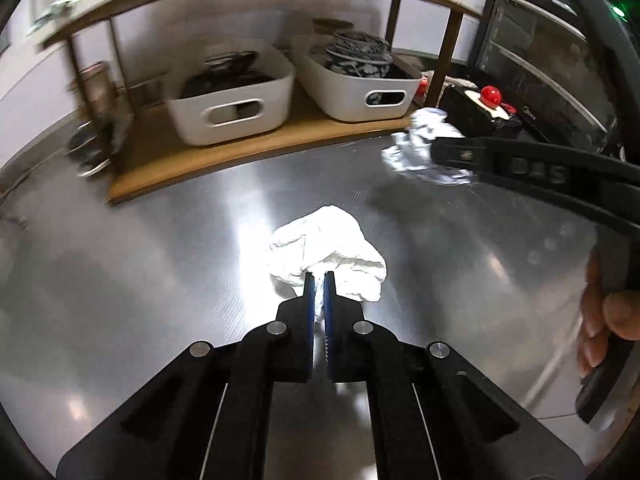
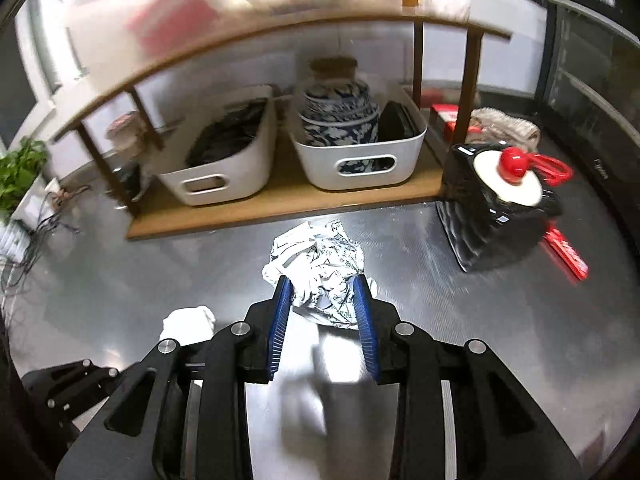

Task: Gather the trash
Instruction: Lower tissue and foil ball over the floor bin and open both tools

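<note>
on a steel counter (image 1: 160, 280) fronting a wooden shelf (image 2: 280, 200) with two white bins (image 2: 360, 160). two pieces of trash in play, neither yet dropped anywhere; no trash container in sight, so most of the job judged left. printed crumpled paper (image 2: 320, 264) near the shelf's front edge, sitting between the spread fingers of the right gripper (image 2: 322, 292), flanked but seemingly not squeezed yet. white tissue wad (image 1: 324, 248) mid-counter, its near fold pinched in the clenched left gripper (image 1: 319, 284). next: closing the right, then carrying both off.
</note>
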